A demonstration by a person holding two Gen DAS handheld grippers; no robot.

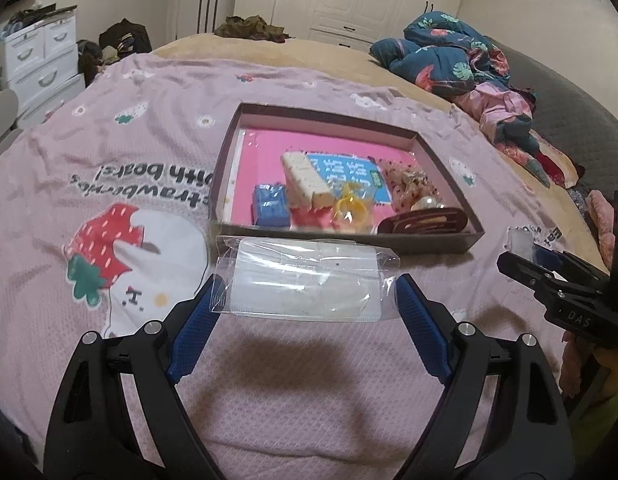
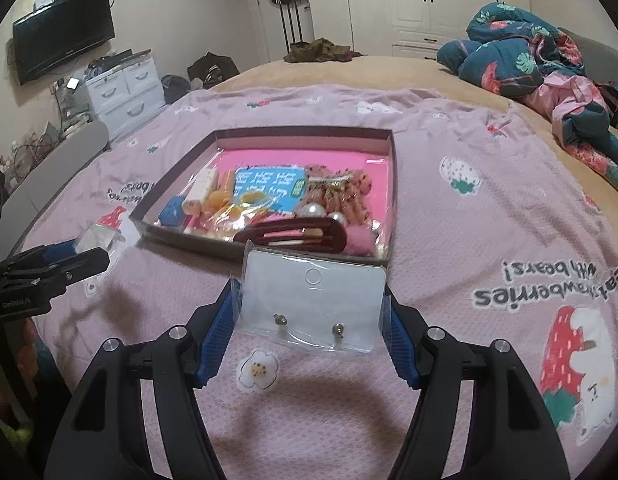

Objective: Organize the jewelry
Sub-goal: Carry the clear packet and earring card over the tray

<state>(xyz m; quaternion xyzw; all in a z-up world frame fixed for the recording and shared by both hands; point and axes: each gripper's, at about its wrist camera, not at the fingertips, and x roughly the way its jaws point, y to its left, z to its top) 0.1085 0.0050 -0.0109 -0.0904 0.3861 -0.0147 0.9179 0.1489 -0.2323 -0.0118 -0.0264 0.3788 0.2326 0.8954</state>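
My left gripper is shut on a clear plastic packet with a white card inside, held by its two side edges above the pink strawberry blanket. My right gripper is shut the same way on a clear earring packet whose card shows two stud backs. Each gripper appears at the edge of the other's view, the right gripper and the left gripper. Just beyond both packets lies a shallow brown box with a pink floor. It holds a dark red hair clip, pearls and other small accessories.
A heap of dark floral bedding lies at the far right of the bed. White drawer units and a wall television stand past the bed's left side. Wardrobes line the back wall.
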